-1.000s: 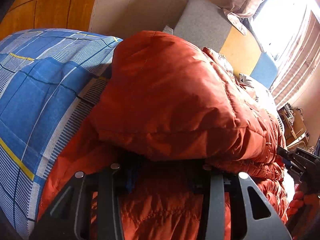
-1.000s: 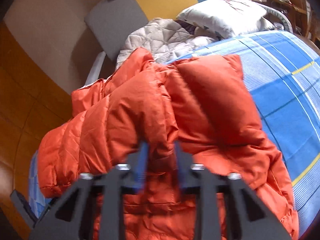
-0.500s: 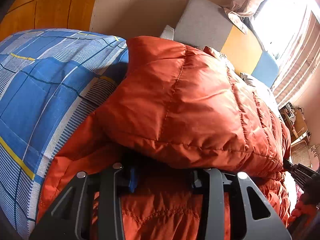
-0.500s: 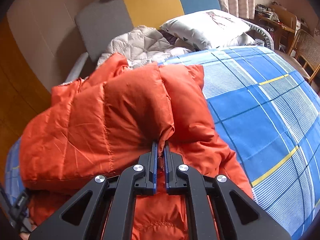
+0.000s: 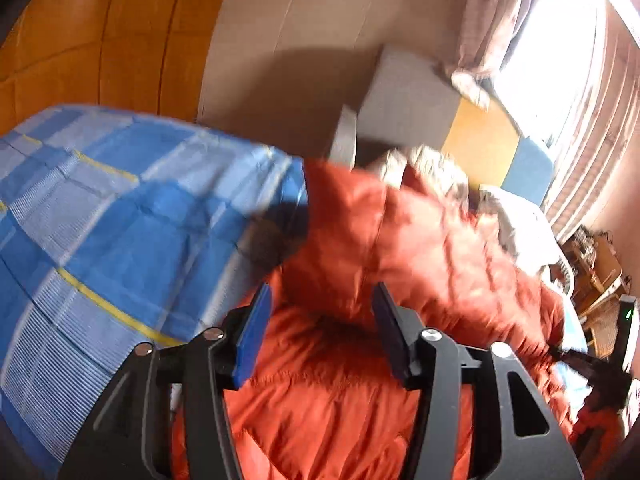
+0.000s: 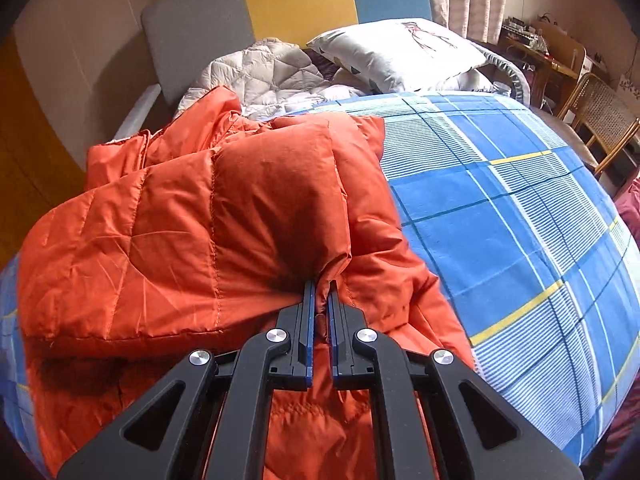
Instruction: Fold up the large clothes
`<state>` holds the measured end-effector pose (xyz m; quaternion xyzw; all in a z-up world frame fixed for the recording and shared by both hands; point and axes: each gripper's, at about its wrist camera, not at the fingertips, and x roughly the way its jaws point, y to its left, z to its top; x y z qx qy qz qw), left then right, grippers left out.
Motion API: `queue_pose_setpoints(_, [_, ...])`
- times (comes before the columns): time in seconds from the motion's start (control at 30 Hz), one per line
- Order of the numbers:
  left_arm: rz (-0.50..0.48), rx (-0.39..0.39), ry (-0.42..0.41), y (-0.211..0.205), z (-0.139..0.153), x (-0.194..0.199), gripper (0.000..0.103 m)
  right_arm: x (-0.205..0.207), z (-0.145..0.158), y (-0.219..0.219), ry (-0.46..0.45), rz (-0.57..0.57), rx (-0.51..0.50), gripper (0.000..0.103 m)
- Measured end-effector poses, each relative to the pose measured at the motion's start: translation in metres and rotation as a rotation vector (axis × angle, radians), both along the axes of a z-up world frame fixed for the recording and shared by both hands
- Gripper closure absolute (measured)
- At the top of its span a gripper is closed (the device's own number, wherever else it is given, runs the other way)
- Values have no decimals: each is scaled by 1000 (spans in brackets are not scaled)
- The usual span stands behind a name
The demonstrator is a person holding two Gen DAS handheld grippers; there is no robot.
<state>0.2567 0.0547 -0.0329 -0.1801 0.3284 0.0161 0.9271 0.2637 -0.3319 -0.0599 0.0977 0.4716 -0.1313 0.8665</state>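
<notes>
An orange quilted down jacket (image 6: 224,216) lies on the blue checked bed cover (image 6: 500,216), its upper layer folded over the lower one. My right gripper (image 6: 321,292) is shut on the folded layer's edge, a pinch of orange fabric between its blue pads. In the blurred left wrist view the same jacket (image 5: 400,264) spreads below and ahead of my left gripper (image 5: 322,300). Its jaws are opening, lifted clear of the fabric with nothing pressed between them. The right gripper's dark body shows at that view's right edge (image 5: 592,372).
A grey, yellow and blue headboard (image 6: 296,4) stands behind the bed. A pale quilted blanket (image 6: 260,76) and a white pillow (image 6: 400,52) lie at the head. A desk and cane chair (image 6: 600,116) stand at the right. Wood panelling (image 5: 100,32) covers the left wall.
My left gripper let go of the jacket's folded edge, opened and rose back from it. The right gripper closed on the fold's edge and carried it a little toward me, flattening the top layer.
</notes>
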Motion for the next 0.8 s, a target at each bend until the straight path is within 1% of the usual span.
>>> queue_pose_setpoints(0.07, [-13, -2, -23, 0, 11, 9, 44, 0, 1, -1, -3, 2, -3, 97])
queue_pose_setpoints(0.1, [-25, 5, -32, -2, 15, 15, 44, 0, 3, -1, -11, 0, 4, 91])
queue_pose_setpoints(0.13, [-33, 8, -36, -3, 17, 20, 44, -1, 6, -2, -21, -8, 6, 87])
queue_pose_setpoints(0.17, [-45, 12, -34, -7, 19, 29, 44, -2, 9, -3, -35, -14, -5, 76])
queue_pose_setpoints(0.2, [-54, 11, -35, -12, 21, 33, 43, -3, 13, -1, -52, -14, -14, 60])
queue_pose_setpoints(0.23, [-67, 14, -39, -17, 23, 41, 40, -5, 18, 0, -83, -11, -25, 50])
queue_pose_setpoints(0.27, [-75, 26, -40, -21, 24, 48, 39, -6, 23, 2, -110, -12, -37, 38])
queue_pose_setpoints(0.3, [-84, 35, -37, -27, 24, 54, 38, -5, 29, 5, -146, -8, -46, 37])
queue_pose_setpoints(0.37, [-102, 52, -31, -36, 25, 64, 38, 0, 35, 13, -178, 23, -39, 37])
queue_pose_setpoints(0.47, [-124, 56, -14, -49, 24, 82, 37, 15, 40, 35, -226, 93, -63, 37])
queue_pose_setpoints(0.53, [-129, 61, -13, -54, 24, 91, 35, 30, 41, 54, -246, 150, -87, 31])
queue_pose_setpoints(0.57, [-134, 66, -8, -57, 23, 98, 34, 36, 40, 62, -260, 173, -101, 25])
queue_pose_setpoints(0.6, [-138, 78, -2, -60, 20, 104, 33, 43, 39, 69, -273, 192, -114, 24])
queue_pose_setpoints(0.67, [-142, 86, 22, -62, 11, 114, 33, 56, 33, 76, -270, 213, -133, 24])
queue_pose_setpoints(0.73, [-142, 100, 44, -63, -1, 122, 33, 67, 21, 81, -245, 235, -162, 24])
queue_pose_setpoints(0.8, [-144, 114, 70, -61, -20, 125, 34, 75, 7, 81, -213, 251, -181, 24])
